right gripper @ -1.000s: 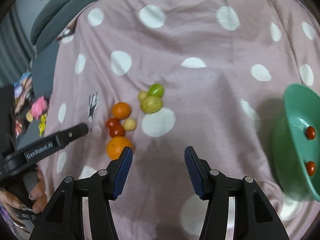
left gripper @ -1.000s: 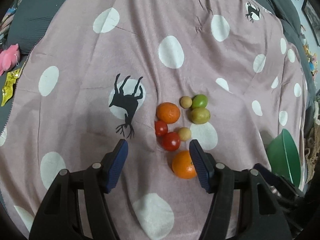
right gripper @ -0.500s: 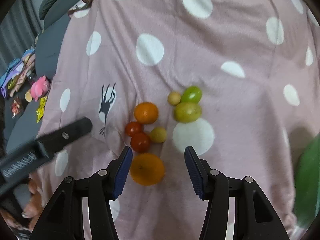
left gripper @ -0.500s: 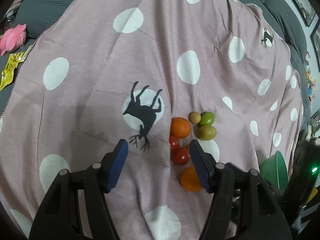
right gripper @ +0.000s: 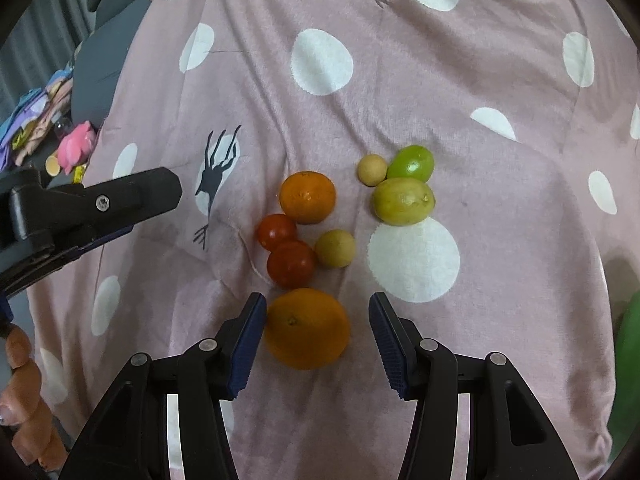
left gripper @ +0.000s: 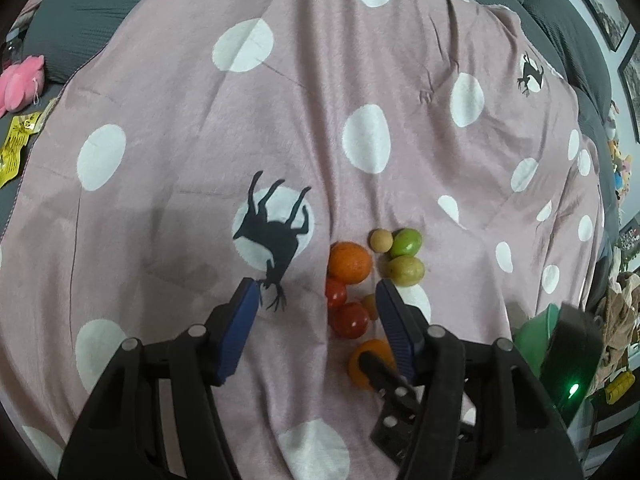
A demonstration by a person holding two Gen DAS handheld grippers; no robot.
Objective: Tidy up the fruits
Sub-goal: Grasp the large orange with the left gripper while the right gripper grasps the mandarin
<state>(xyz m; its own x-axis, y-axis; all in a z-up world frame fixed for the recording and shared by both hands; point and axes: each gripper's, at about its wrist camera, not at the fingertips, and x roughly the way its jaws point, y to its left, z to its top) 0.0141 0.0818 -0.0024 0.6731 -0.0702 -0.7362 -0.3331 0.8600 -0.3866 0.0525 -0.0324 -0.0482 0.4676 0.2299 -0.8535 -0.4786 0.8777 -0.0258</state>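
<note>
On a pink polka-dot blanket [right gripper: 400, 80] lies a cluster of fruit. Nearest me is a big orange [right gripper: 306, 328], and my right gripper [right gripper: 316, 308] stands open with its fingers on either side of it. Beyond lie two red tomatoes [right gripper: 291, 263], a small tan fruit [right gripper: 335, 253], a second orange [right gripper: 307, 197], another tan fruit [right gripper: 372, 169], a green fruit [right gripper: 411, 163] and a yellow-green one [right gripper: 404, 201]. My left gripper [left gripper: 318, 296] hovers over the tomatoes [left gripper: 350, 320]. Its jaws are closing with nothing pressed between them.
A green bowl [left gripper: 532, 332] sits at the right, partly behind the right gripper's body, and shows as a sliver [right gripper: 628, 360] in the right wrist view. A pink plush toy [left gripper: 20, 80] and a yellow packet lie off the blanket's left edge. A person's hand [right gripper: 20, 380] holds the left gripper.
The right gripper moved left and down from near the bowl until its fingers straddle the near orange. The left gripper's jaws narrowed a little and its view rolled slightly.
</note>
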